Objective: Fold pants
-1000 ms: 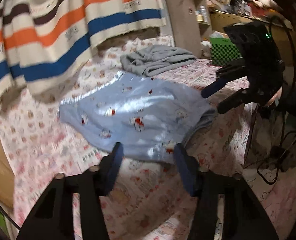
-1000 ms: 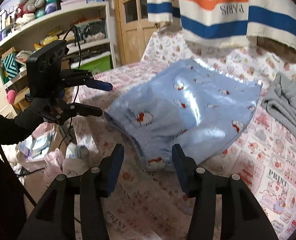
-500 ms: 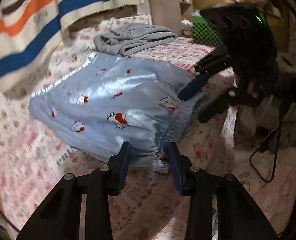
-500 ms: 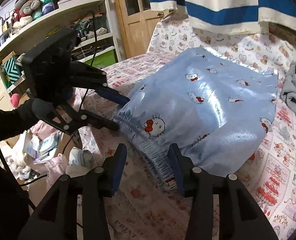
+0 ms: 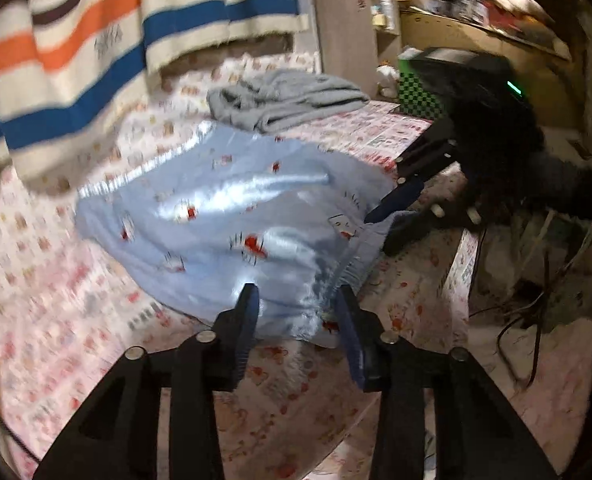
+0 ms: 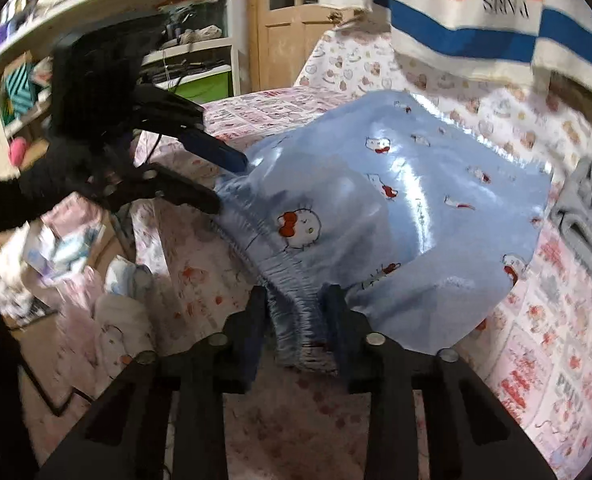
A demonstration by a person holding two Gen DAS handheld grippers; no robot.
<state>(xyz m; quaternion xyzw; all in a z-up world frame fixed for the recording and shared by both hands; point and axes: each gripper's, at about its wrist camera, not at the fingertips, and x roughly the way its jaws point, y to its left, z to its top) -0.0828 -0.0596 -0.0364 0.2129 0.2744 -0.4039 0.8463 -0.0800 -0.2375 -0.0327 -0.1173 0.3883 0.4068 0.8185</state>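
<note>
The pale blue pants [image 6: 396,208], shiny and printed with small cartoon cats, lie spread on a tabletop under a pink-and-white patterned cloth [image 6: 556,360], their gathered waistband at the near edge.

The right claw [image 6: 294,312] has just been closing and now pinches one end of that waistband, the elastic bunched tight between its two fingers. In the left wrist view the same claw [image 5: 384,224] sits at the waistband's far end.

The left claw [image 5: 296,304] stands at a narrow gap at the waistband's other end; the hem lies between its fingers, but the blur hides whether they press on it.

Beyond the pants, a crumpled grey garment [image 5: 284,96] rests on the cloth. A striped blanket [image 5: 96,52] hangs behind the pants.
</note>
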